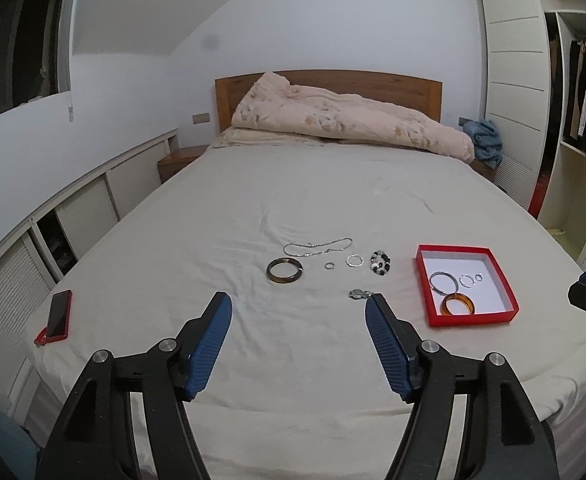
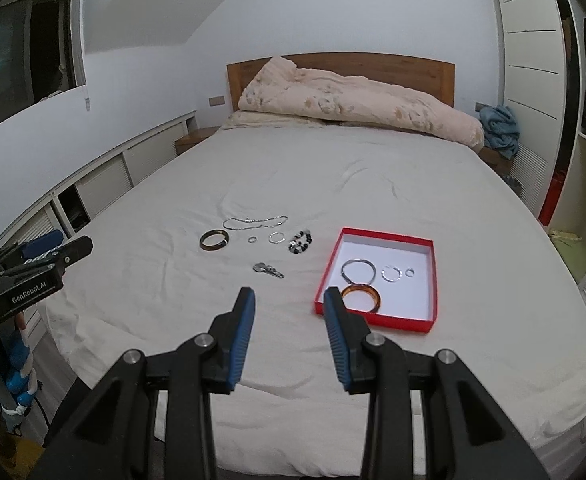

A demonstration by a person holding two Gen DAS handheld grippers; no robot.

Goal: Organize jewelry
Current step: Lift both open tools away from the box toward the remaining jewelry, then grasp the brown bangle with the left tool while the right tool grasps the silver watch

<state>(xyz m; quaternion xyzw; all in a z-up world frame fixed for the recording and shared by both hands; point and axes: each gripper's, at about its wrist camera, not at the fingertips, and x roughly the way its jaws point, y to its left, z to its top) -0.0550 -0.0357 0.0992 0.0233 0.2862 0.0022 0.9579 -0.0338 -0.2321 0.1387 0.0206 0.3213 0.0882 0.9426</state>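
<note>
Claws (image 1: 297, 304) (image 2: 290, 298) both agape, empty, above bed (image 1: 333, 208); phone (image 1: 57, 315) well left of jewelry.

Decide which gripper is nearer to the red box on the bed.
Right. The right gripper hangs just short of the red box, its right finger overlapping the near left corner in view. The left gripper hangs further left, in front of the loose jewelry.

Count of jewelry on the bed
Loose on sheet: one necklace (image 1: 317, 246), one dark bangle (image 1: 285, 271), two rings (image 1: 329, 266), one beaded bracelet (image 1: 380, 261), one pendant (image 1: 360, 293); in red box (image 1: 424, 276): four pieces
</note>
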